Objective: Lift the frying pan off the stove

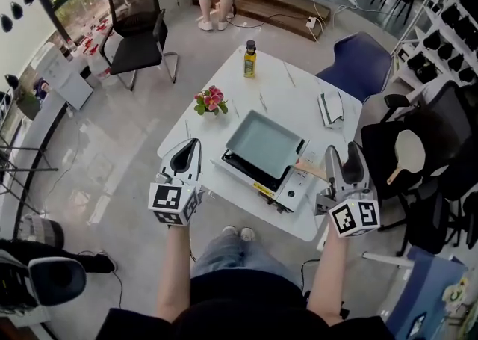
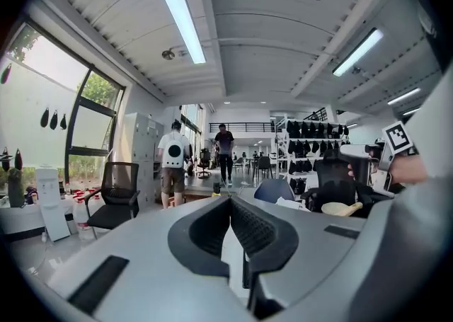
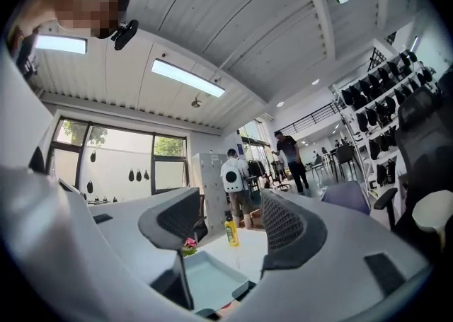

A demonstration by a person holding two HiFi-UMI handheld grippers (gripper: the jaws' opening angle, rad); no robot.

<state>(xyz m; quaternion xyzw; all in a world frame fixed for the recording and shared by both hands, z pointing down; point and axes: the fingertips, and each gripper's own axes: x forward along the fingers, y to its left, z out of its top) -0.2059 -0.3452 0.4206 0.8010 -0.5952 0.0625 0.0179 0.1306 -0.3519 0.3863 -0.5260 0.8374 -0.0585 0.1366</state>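
Pale teal square frying pan [image 1: 265,143] is seated flat on the white portable stove [image 1: 290,190], its wooden handle [image 1: 310,170] projecting past the stove's right side.

Right hand-held gripper [image 1: 344,153] is held wide apart and empty, just beside that handle. Left hand-held gripper [image 1: 194,144] is closed on nothing, left of the stove.

Risk judged: with a grip on the handle end alone, the pan could tip, or the stove be dragged.

The burner is hidden under the pan.

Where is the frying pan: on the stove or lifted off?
On the stove: the frying pan sits flat on it, and the open right gripper near its handle holds nothing.
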